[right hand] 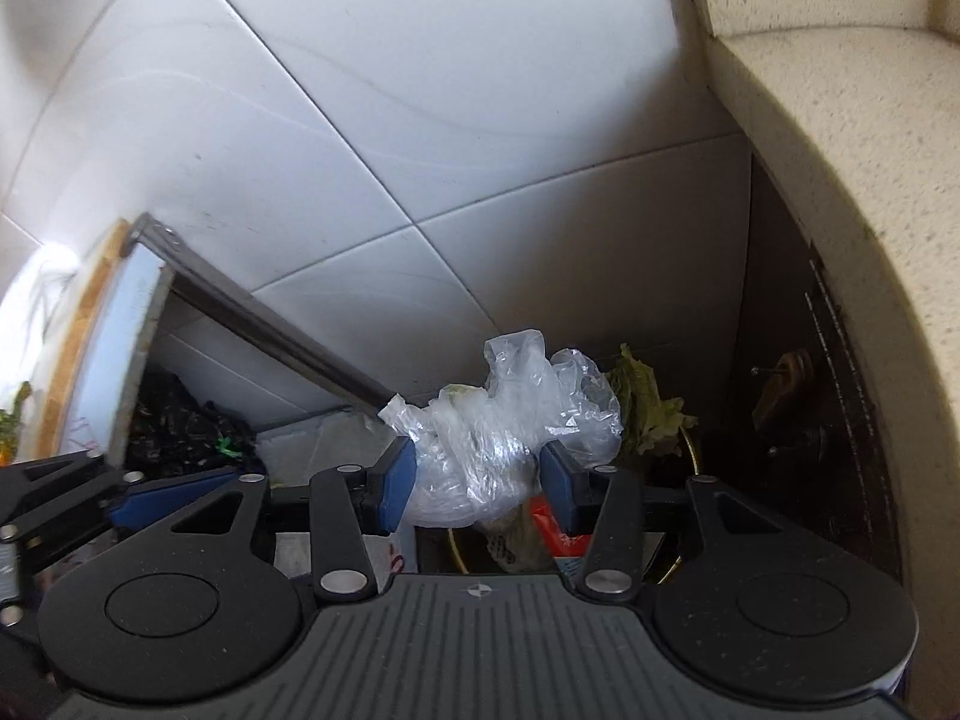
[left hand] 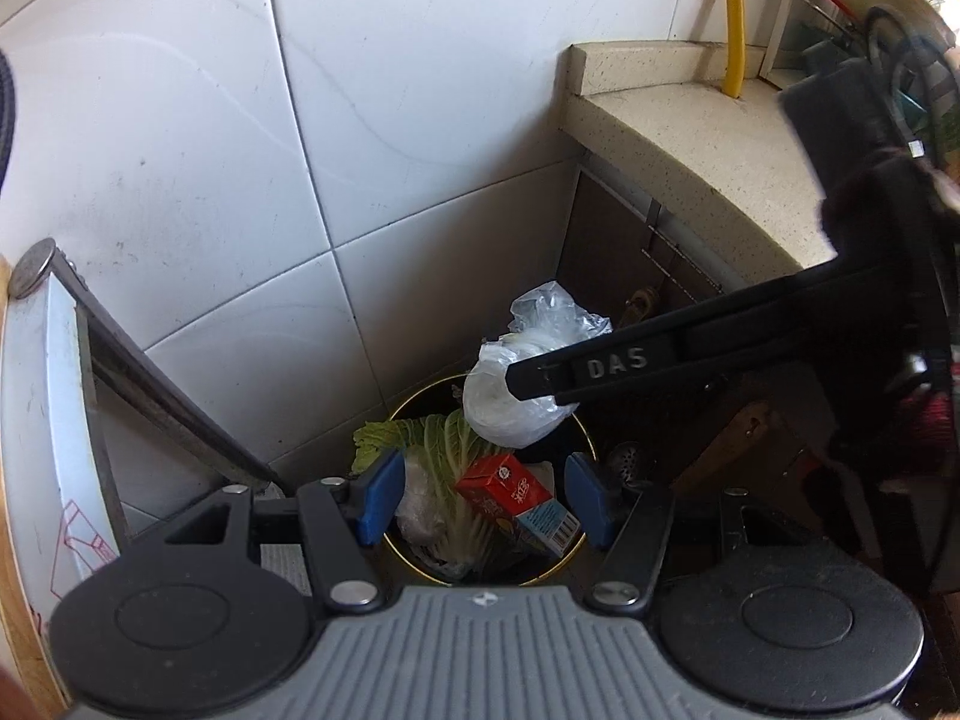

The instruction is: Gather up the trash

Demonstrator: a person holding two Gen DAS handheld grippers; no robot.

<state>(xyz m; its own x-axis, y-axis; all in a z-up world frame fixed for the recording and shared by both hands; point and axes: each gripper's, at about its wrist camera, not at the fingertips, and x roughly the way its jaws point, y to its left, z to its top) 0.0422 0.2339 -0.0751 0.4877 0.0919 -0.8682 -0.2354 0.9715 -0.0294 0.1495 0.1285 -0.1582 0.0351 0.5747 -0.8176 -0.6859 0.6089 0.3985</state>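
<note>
A round trash bin with a gold rim [left hand: 420, 564] stands on the floor in the corner. It holds cabbage leaves [left hand: 432, 450] and a red and blue carton [left hand: 510, 495]. My left gripper [left hand: 483, 498] is open and empty above the bin. My right gripper [right hand: 480, 483] is shut on a crumpled clear plastic bag [right hand: 510, 420] and holds it over the bin's far side. In the left wrist view the right gripper's fingers [left hand: 600, 369] pinch the bag [left hand: 516, 396] from the right. The bin rim [right hand: 690, 450] and a leaf [right hand: 645, 408] show behind the bag.
White tiled wall [left hand: 360, 120] stands behind the bin. A speckled stone counter [left hand: 690, 132] with a dark cabinet [left hand: 612, 252] below is to the right. A white board with a wooden edge [left hand: 36, 420] and a metal bar [left hand: 168, 402] lean at the left. Dark clutter [right hand: 180, 426] lies on the floor.
</note>
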